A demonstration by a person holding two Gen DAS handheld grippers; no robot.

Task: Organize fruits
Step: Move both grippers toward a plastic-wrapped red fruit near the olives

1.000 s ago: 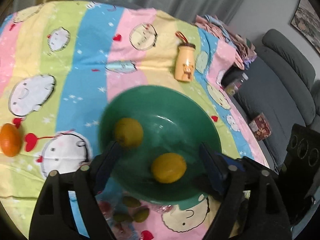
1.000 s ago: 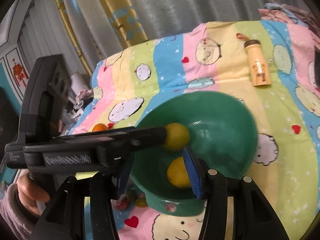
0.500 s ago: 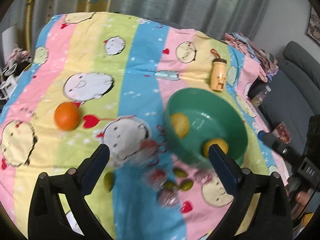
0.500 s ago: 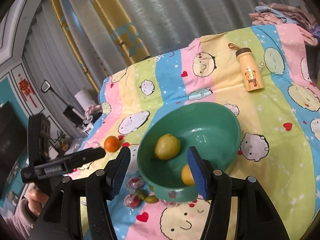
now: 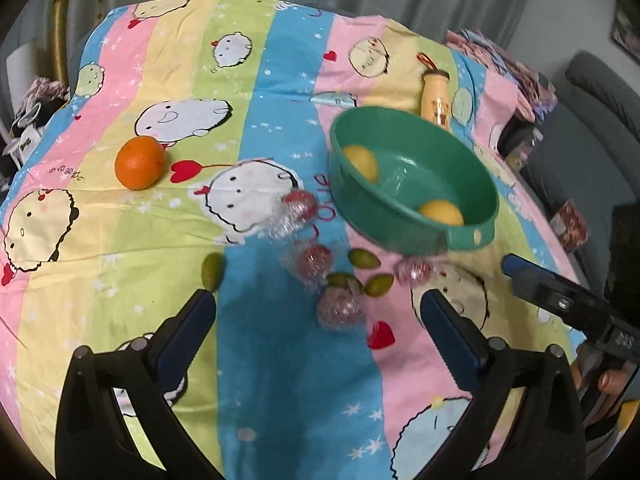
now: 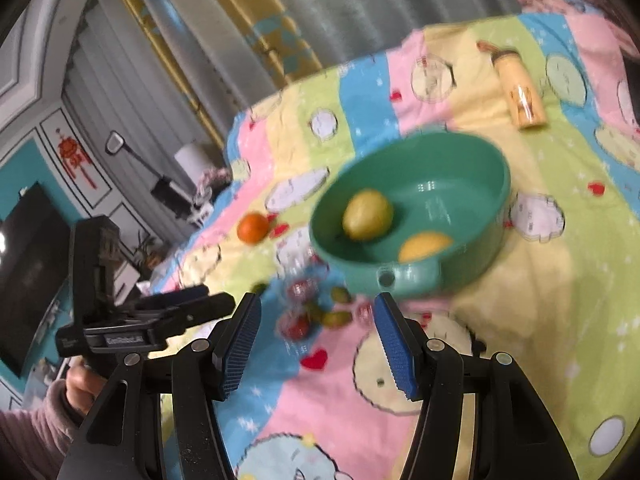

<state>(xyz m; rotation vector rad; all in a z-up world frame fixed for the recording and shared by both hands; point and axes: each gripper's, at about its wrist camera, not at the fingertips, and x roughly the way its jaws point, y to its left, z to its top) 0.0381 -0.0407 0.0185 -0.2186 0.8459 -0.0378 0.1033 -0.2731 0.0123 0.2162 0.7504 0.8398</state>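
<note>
A green bowl [image 5: 416,204] on the striped cloth holds two yellow fruits [image 5: 362,162] [image 5: 442,213]; it also shows in the right wrist view [image 6: 472,248]. An orange [image 5: 140,163] lies at the left. Small green fruits [image 5: 212,271] and wrapped red fruits [image 5: 316,260] lie in front of the bowl. My left gripper [image 5: 316,320] is open and empty, above the cloth near these small fruits. My right gripper [image 6: 316,332] is open and empty, in front of the bowl's handle.
A yellow bottle [image 5: 437,98] lies behind the bowl. A grey sofa [image 5: 592,128] stands to the right of the table. Folded clothes [image 5: 504,64] lie at the far right corner. Curtains hang behind.
Both grippers have drawn back from the bowl toward me. The left gripper has also swung left, so the orange and the small fruits now show.
</note>
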